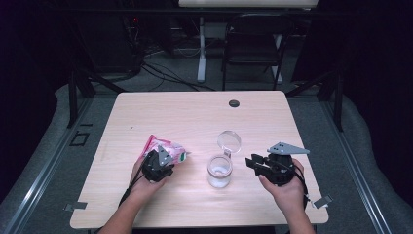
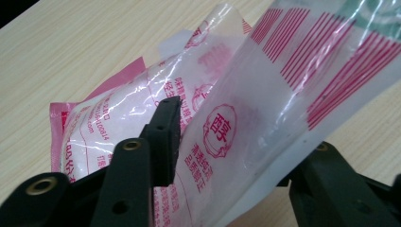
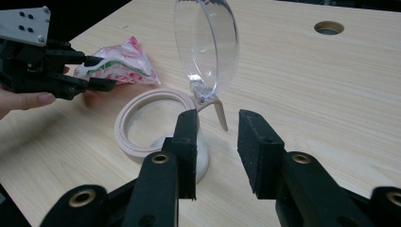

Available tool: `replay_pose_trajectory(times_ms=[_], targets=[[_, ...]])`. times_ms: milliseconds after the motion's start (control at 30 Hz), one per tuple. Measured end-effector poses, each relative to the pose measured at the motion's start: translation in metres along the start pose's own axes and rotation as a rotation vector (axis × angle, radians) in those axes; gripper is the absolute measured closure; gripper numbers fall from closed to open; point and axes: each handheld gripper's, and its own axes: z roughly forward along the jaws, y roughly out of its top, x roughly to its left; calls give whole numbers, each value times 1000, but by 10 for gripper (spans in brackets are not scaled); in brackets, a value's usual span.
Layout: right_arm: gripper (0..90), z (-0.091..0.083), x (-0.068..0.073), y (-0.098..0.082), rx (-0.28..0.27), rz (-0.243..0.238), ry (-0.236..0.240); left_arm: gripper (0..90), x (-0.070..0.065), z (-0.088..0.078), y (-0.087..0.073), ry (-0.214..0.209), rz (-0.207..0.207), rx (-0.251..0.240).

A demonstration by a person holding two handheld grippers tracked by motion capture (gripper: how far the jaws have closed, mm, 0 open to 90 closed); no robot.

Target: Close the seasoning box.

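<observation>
Item: clear plastic packet with red and pink print and white powder inside (image 1: 164,148), lying on the light wood desk (image 1: 195,117), left of centre and near my side. Judged step in hand: picking this packet up so its contents can go into the jar.

Item: left gripper (image 1: 158,165), at the packet's near end. In the left gripper view the packet's printed film (image 2: 227,127) runs between the jaws; one pad lies against the film, the other is hidden behind it. I cannot tell whether the grip has bitten yet.

Item: small clear glass jar with a pale rim and a hinged clear lid (image 1: 220,170), centre of the desk, right of the packet and apart from it. Lid (image 3: 206,45) stands up and open; some white matter sits in the bottom.

Item: right gripper (image 1: 256,163), just right of the jar, jaws apart with nothing between them, pointing at the jar.

Handling notes, as I judge them:
- I would clamp on the flat sealed edge, not the powder-filled belly, so the film does not slip.
- I would lift slowly; the bag looks limp and may sag.
- I would steady the jar with the right gripper before any pouring, keeping clear of the raised lid.
</observation>
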Motion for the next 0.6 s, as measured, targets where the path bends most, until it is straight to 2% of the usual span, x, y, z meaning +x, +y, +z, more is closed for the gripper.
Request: replay_pose_trajectory(times_ms=[233,400,600], targets=[[688,-3,-3,-4,5,10,-10,761,9,2,2,-16,-33,11],[688,-4,-5,-6,-7,25,-11,855,14,0,2,-24,-68,8],[688,-4,-5,-6,-9,24,-12,894,22,-4,1,-43,-108,8]])
